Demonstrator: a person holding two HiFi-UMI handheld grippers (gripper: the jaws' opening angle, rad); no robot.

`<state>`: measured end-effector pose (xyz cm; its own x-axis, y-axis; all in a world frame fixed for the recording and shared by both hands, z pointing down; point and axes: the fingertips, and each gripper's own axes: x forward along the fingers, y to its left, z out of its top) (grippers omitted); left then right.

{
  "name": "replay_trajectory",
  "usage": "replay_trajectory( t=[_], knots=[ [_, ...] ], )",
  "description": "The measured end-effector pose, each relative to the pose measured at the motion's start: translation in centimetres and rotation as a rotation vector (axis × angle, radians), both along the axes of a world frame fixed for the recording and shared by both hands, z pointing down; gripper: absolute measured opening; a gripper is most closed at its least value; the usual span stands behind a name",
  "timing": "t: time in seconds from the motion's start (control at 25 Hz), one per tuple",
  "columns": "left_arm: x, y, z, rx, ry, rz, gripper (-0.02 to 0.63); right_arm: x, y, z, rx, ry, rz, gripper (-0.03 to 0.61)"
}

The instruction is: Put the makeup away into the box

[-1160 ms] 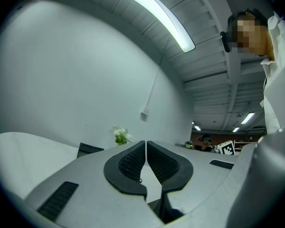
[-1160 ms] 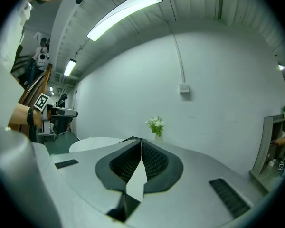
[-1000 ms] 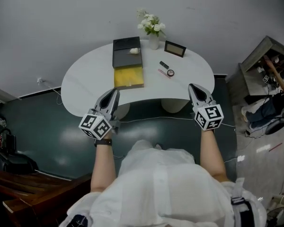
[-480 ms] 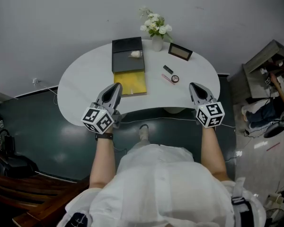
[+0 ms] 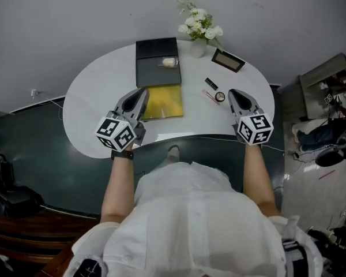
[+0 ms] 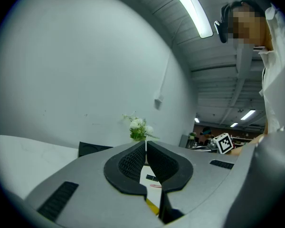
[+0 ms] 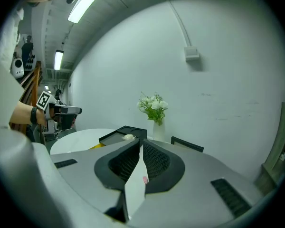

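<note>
Now reaching forward over table [image 5: 92, 103] edge — left tongs [image 5: 142, 90] pinched together, empty, right tongs [image 5: 233, 92] likewise.

lt: bright, even, ceil. tubes [image 6: 194, 13] | fisheye warp, dark corners | focus sharp

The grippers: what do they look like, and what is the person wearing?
The left gripper and right gripper are grey, tapered shells with black ribbed pads. Each carries a white cube printed with black square markers. The person wears a white top and a dark band on the left wrist.
</note>
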<state>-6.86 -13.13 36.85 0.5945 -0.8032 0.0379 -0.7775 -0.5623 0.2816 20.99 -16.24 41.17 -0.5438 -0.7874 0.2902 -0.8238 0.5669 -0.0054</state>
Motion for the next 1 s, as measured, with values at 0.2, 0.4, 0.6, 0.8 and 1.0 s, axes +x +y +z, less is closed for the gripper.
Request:
replay_trajectory(
  t=[0.2,0.4,0.6,0.8,1.0],
  knots=[
    [0.2,-2.4,1.4,-0.016,-0.011,0.054,0.023,-1.0,-2.0,1.7,-0.036,0.029,-0.005,0.012],
    [0.7,-3.7,2.9,-0.042,-0.027,0.088,0.023,-1.0,-2.8,4.1,-0.100,0.067,-0.019,0.017],
    [1.7,-4.8,4.0,-0.064,-0.044,0.103,0.023,-1.4,-4.1,6.4,-0.154,0.118,-0.065,0.038],
    [2.8,-5.1,5.2,-0.097,-0.060,0.097,0.023,-1.8,-5.6,8.8,-0.211,0.166,-0.129,0.054],
    [4.0,-5.0,6.3,-0.135,-0.074,0.090,0.023,-1.8,-7.1,11.4,-0.270,0.238,-0.184,0.059]
  ],
)
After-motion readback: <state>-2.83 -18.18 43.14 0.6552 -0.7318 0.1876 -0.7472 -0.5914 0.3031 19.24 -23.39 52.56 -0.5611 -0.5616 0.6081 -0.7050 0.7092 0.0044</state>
